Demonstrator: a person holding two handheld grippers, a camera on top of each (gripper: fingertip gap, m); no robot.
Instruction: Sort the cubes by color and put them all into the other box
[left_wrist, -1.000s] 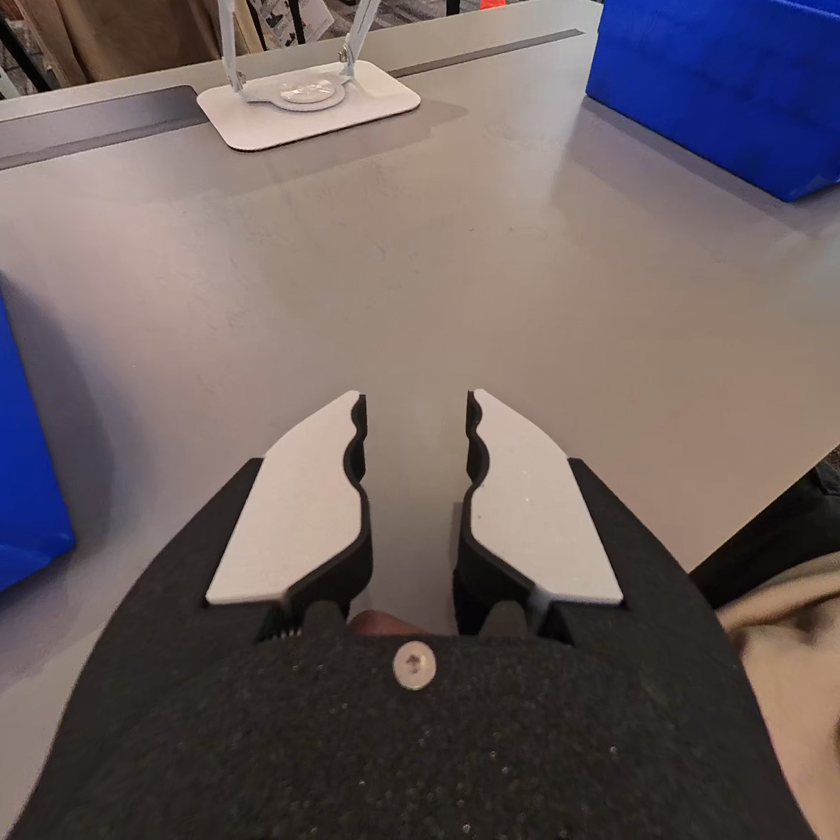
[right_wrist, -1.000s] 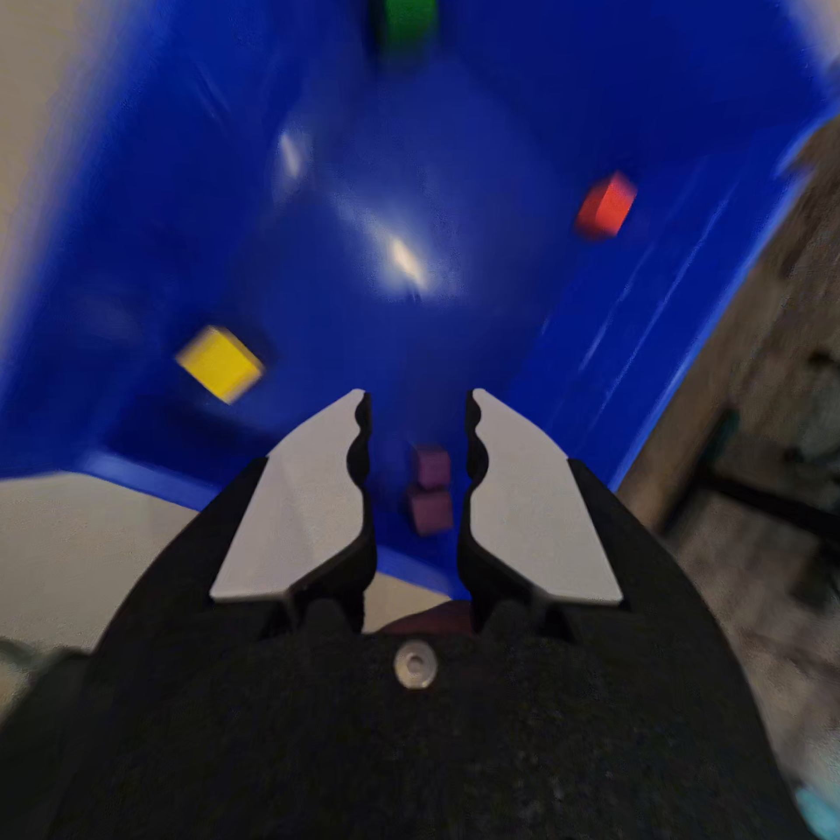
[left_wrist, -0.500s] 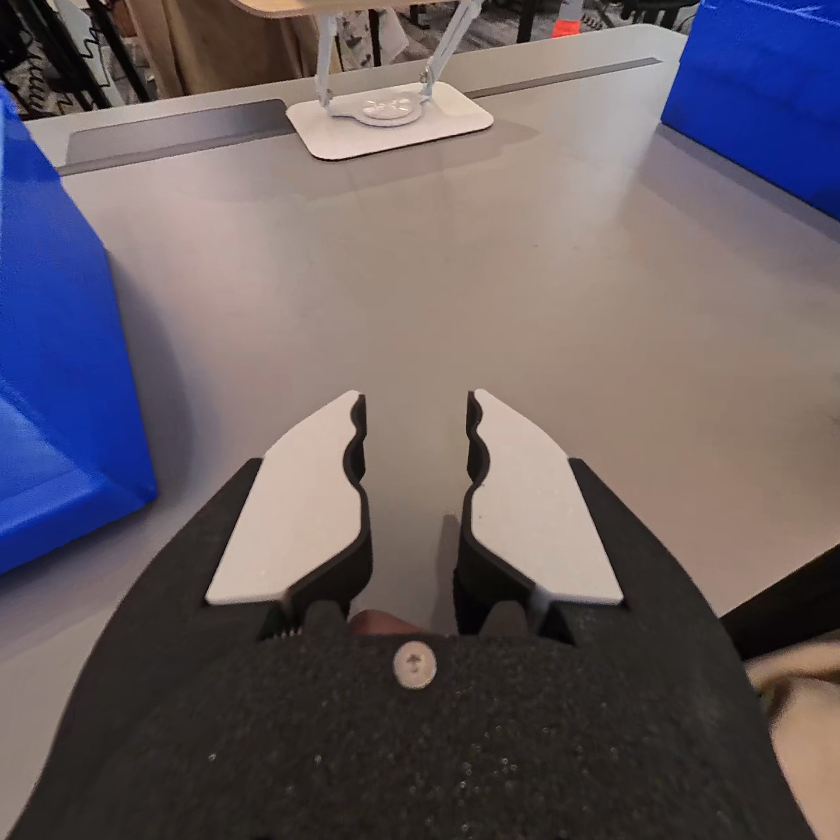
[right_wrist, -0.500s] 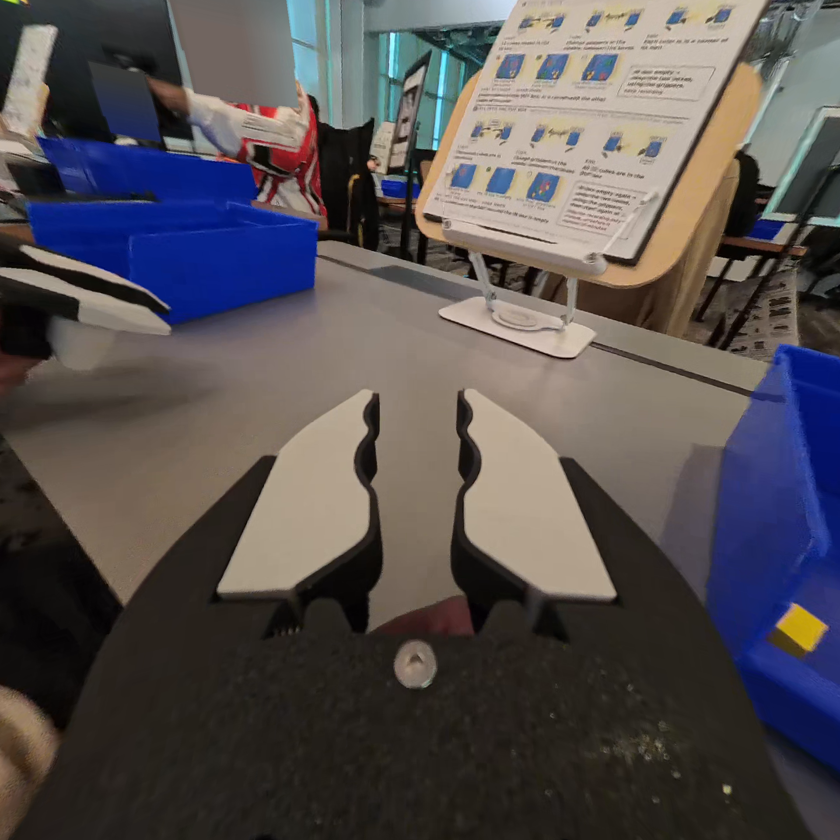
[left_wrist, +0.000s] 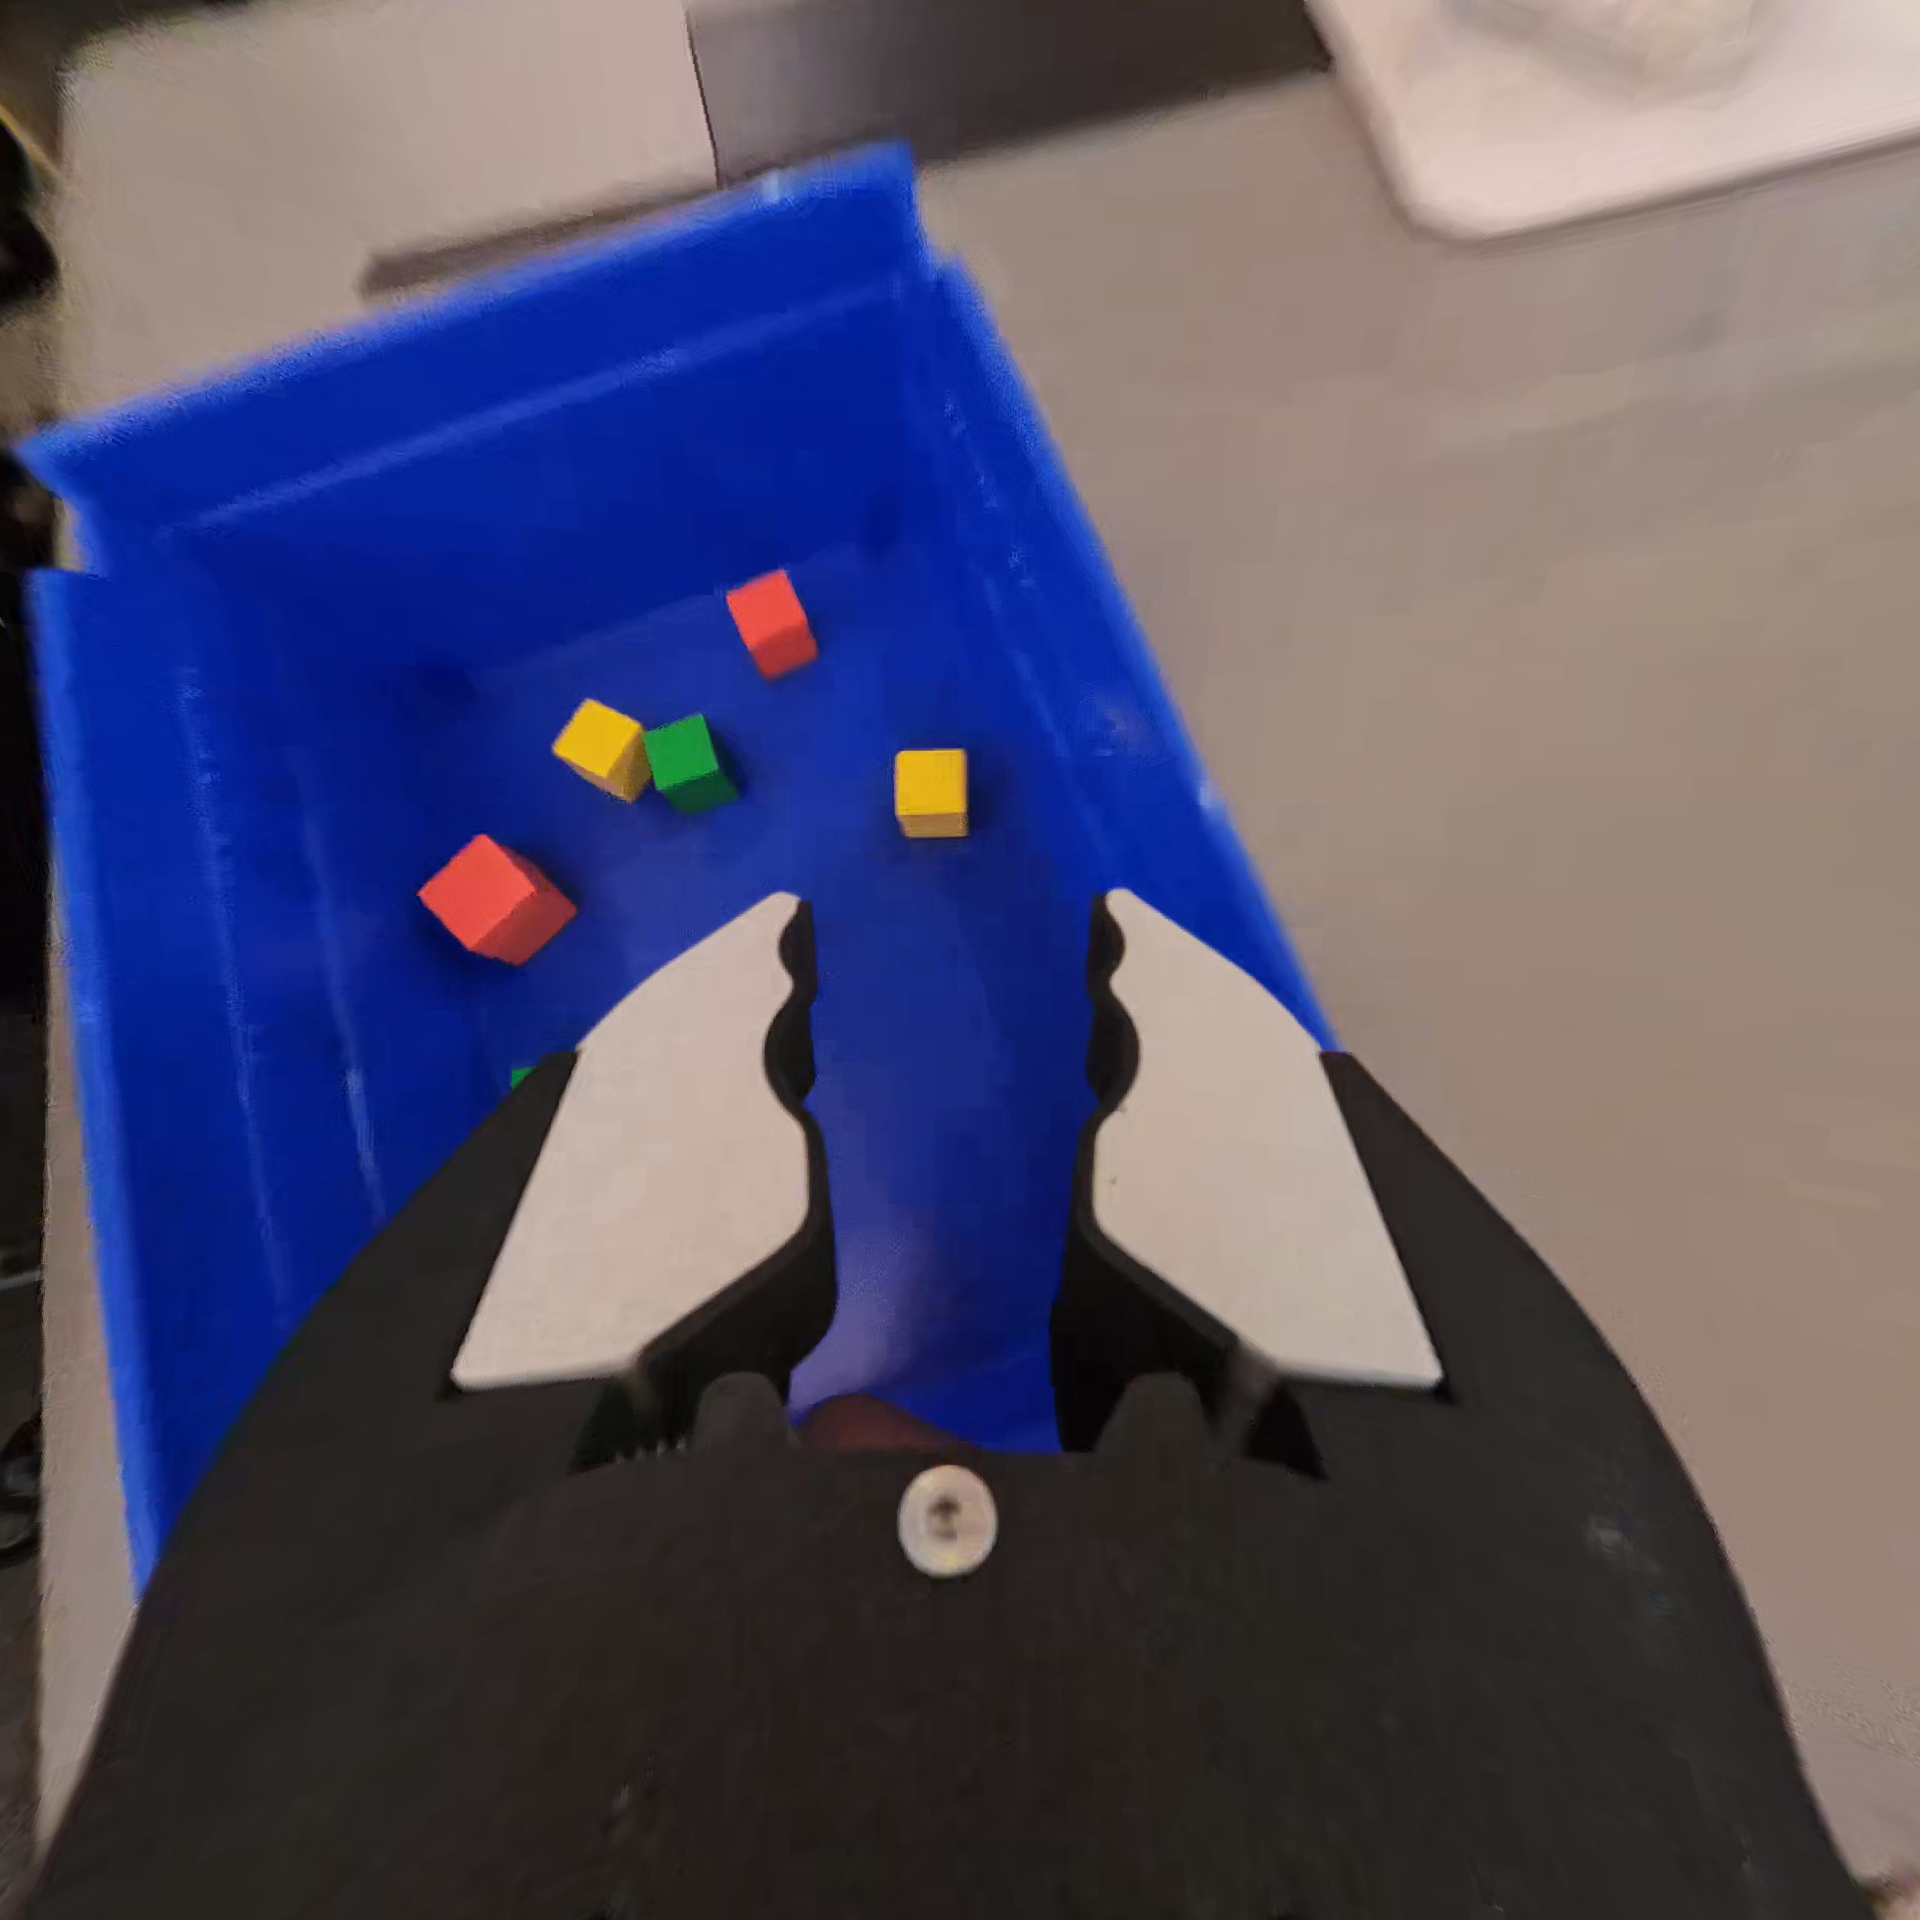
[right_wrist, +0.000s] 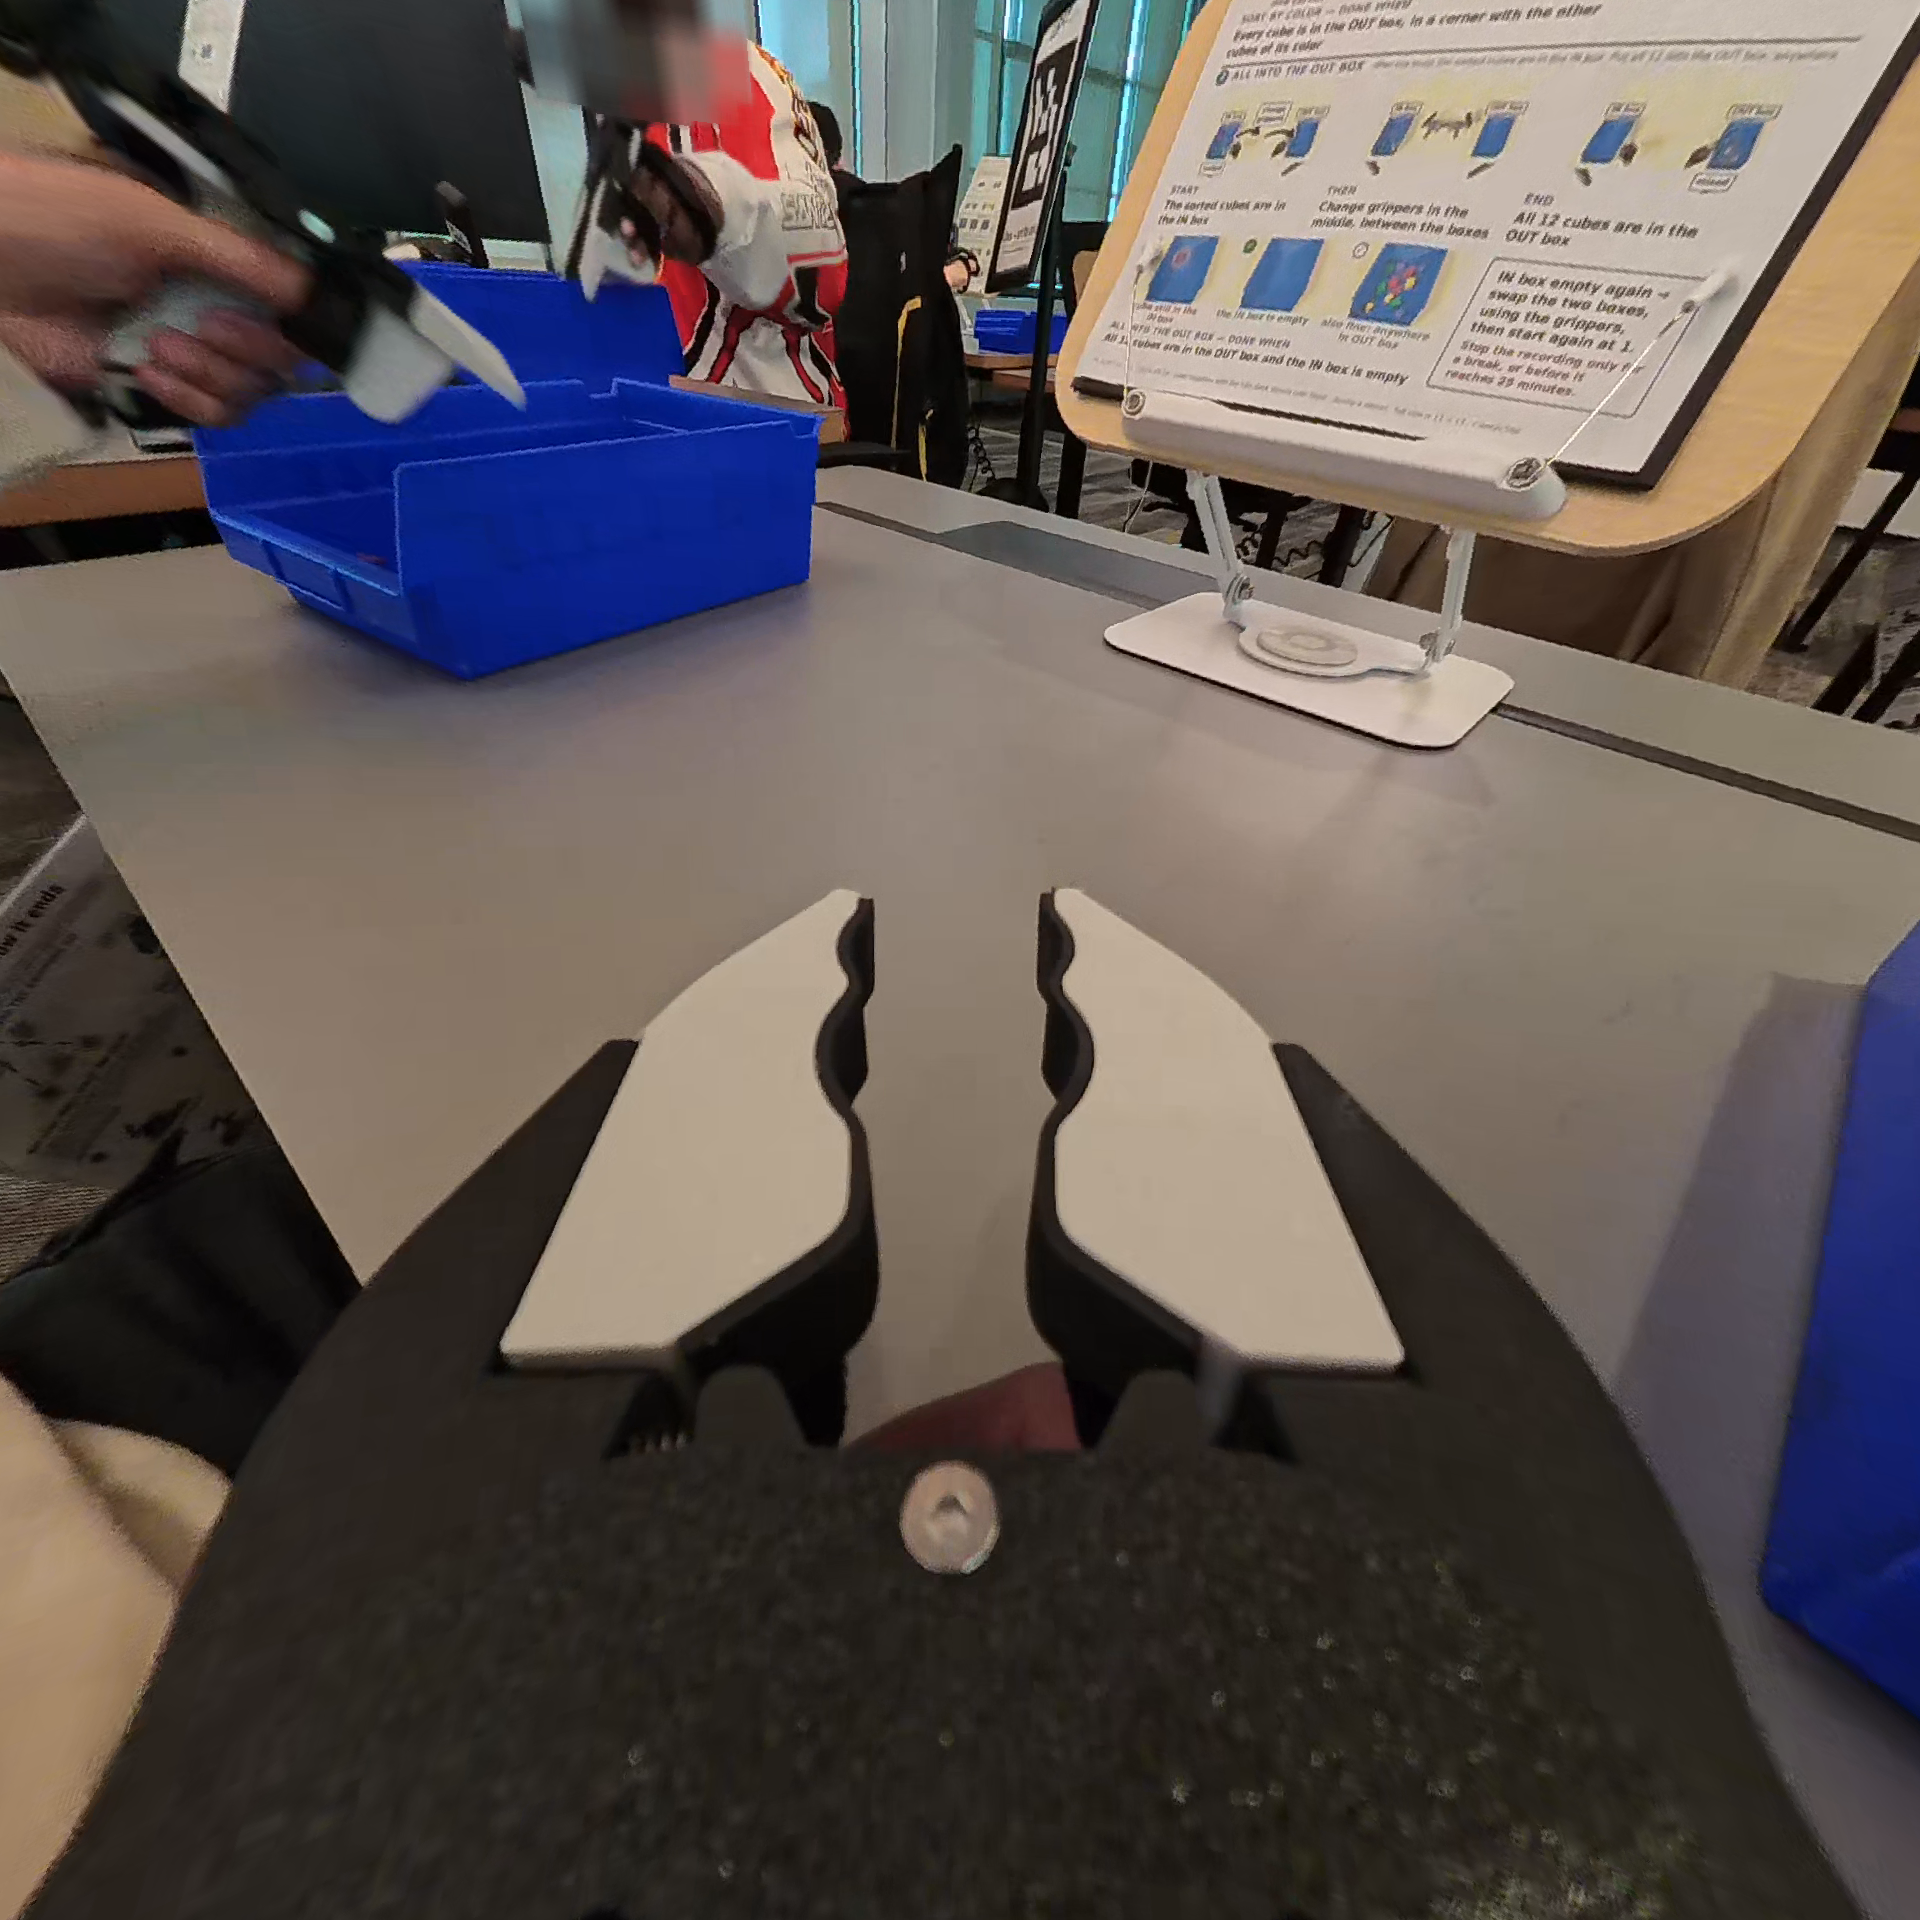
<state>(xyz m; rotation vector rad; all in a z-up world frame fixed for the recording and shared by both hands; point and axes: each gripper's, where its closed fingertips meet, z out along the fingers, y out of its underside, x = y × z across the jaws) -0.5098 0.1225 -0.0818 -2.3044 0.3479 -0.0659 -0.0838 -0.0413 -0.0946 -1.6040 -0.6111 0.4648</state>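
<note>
Grey table: loose cubes, among them a yellow cube, are seen in the blue box beneath the spread, empty left gripper. The right gripper is likewise spread and empty. A pick is judged pending; descent and closure are required.

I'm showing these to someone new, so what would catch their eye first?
Probably the bright cubes scattered in the blue bin under the open left gripper: two red, two yellow, one green. In the right wrist view, the big instruction board stands at the grey table's far side, beyond the open right gripper.
</note>
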